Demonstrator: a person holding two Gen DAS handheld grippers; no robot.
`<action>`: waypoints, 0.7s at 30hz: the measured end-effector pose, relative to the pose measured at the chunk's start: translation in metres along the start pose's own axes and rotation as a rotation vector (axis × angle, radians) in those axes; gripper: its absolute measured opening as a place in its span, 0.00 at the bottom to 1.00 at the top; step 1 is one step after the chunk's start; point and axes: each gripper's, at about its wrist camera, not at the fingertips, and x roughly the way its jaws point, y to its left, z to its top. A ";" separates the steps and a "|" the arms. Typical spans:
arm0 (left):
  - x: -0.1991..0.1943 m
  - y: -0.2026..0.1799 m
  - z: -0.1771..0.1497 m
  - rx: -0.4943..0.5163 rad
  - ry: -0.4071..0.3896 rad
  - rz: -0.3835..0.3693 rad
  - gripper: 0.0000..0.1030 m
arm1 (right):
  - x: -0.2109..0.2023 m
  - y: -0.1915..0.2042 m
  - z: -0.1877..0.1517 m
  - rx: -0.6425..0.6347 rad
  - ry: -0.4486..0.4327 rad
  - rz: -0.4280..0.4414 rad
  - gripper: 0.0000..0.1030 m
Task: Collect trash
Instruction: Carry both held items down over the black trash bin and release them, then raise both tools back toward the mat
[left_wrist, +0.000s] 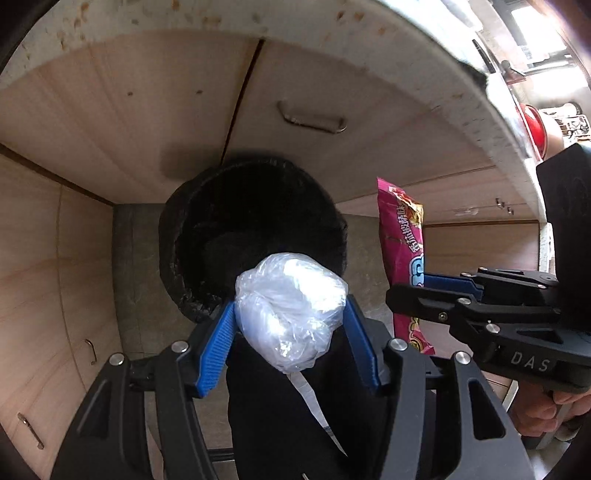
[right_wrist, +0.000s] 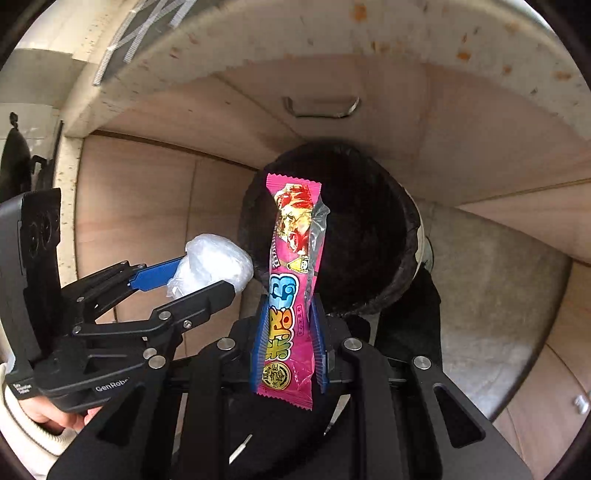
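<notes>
Above black bin (left_wrist: 255, 236) | left tool (left_wrist: 291, 317) grips plastic wad (left_wrist: 291, 310) | right tool (right_wrist: 288, 332) grips pink wrapper (right_wrist: 291, 280) | "DAS", "GenRobo"

A home kitchen: wood-grain cabinet doors (left_wrist: 122, 110) with metal handles (left_wrist: 312, 120) under a speckled countertop (right_wrist: 332, 33).

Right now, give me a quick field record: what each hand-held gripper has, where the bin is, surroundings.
left hand-held gripper: shut on crumpled clear plastic bag
right hand-held gripper: shut on pink snack wrapper, wrapper upright
trash bin: black-lined, open, on the floor against the wooden cabinet doors
bag vs bin: at the bin's near rim, not in it
wrapper vs bin: in front of the opening, still gripped
countertop edge: above the bin, stained
</notes>
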 end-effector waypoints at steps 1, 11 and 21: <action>0.003 0.001 0.000 -0.008 0.001 -0.004 0.56 | 0.002 0.001 0.000 -0.005 -0.002 -0.005 0.18; 0.011 0.006 -0.001 -0.031 -0.002 0.001 0.61 | 0.008 -0.004 0.004 -0.027 -0.007 -0.017 0.21; -0.012 0.007 -0.001 -0.053 -0.022 -0.003 0.72 | -0.015 -0.005 0.005 -0.008 -0.054 -0.030 0.41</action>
